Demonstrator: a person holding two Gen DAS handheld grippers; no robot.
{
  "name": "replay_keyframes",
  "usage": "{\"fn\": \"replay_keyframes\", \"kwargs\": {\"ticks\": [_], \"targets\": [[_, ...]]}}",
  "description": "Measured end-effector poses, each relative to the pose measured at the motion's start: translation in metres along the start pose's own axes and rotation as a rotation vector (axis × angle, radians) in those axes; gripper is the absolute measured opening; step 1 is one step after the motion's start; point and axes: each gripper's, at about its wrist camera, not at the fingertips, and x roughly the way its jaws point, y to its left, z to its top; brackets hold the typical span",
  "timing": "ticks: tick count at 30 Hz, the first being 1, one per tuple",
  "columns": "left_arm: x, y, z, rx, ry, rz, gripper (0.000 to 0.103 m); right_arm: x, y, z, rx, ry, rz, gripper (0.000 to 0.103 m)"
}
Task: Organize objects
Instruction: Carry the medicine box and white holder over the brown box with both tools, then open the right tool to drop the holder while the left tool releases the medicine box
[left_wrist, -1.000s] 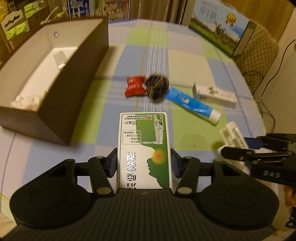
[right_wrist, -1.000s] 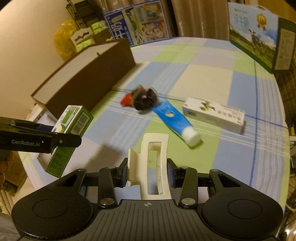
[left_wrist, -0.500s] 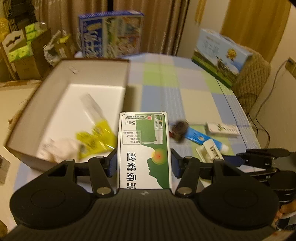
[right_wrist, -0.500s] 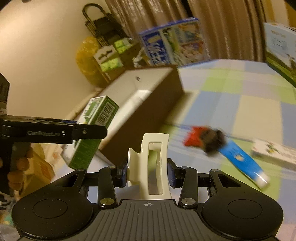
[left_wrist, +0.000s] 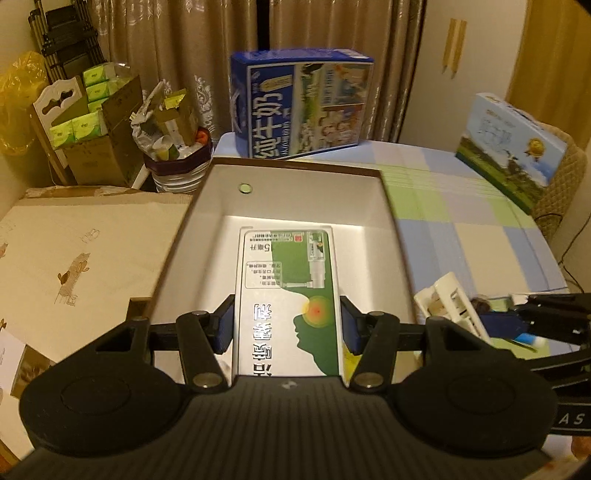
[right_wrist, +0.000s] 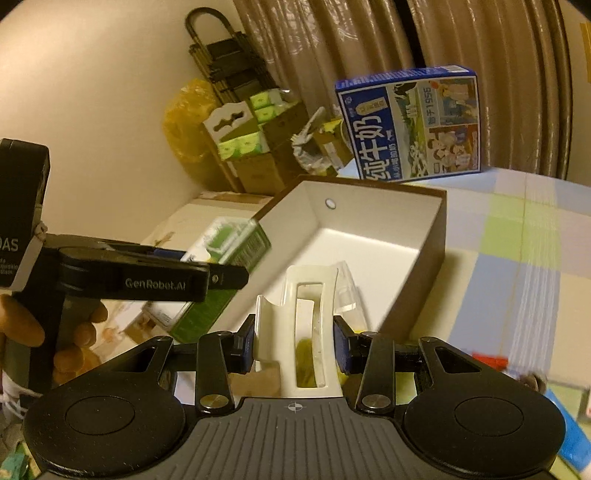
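Note:
My left gripper (left_wrist: 287, 325) is shut on a green and white medicine box (left_wrist: 288, 295) and holds it above the open brown storage box (left_wrist: 295, 199), whose inside is white. In the right wrist view that same medicine box (right_wrist: 236, 243) hangs over the storage box's left wall (right_wrist: 284, 206), with the left gripper (right_wrist: 221, 275) seen from the side. My right gripper (right_wrist: 295, 343) is shut on a cream hair claw clip (right_wrist: 310, 325) at the near end of the storage box. The clip (left_wrist: 450, 306) also shows at the right of the left wrist view. Yellow items lie in the box beneath the clip.
A blue milk carton box (left_wrist: 301, 107) stands behind the storage box, and another picture box (left_wrist: 509, 147) at the far right of the checked tablecloth (left_wrist: 461, 221). A flat cardboard carton (left_wrist: 74, 258) lies left of the table. A red packet (right_wrist: 491, 362) and blue tube (right_wrist: 565, 435) lie on the cloth.
Both grippers swung left and rose from over the cloth to the storage box, carrying the medicine box and the clip. The loose items on the cloth slid out to the right.

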Motion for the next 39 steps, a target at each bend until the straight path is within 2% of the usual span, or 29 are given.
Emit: {"fn": "replay_keyframes", "kwargs": {"ticks": [10,17,22,30,39], "targets": [[0.071,0.030,0.042,0.071,0.026,-0.008,0.051,0.070,-0.017,0.045,-0.048,0.037,-0.143,0.038],[0.127,0.037,0.067,0.105,0.060,-0.014,0.051,0.111,-0.040,0.066,-0.046,0.090,-0.182,0.038],[0.164,0.036,0.079,0.138,0.085,-0.015,0.051,0.139,-0.051,0.074,-0.098,0.141,-0.216,0.038],[0.207,0.029,0.091,0.199,0.123,-0.006,0.051,0.158,-0.066,0.081,-0.136,0.182,-0.242,0.038],[0.234,0.025,0.089,0.221,0.164,0.013,0.051,0.170,-0.072,0.082,-0.162,0.211,-0.236,0.038]]}}
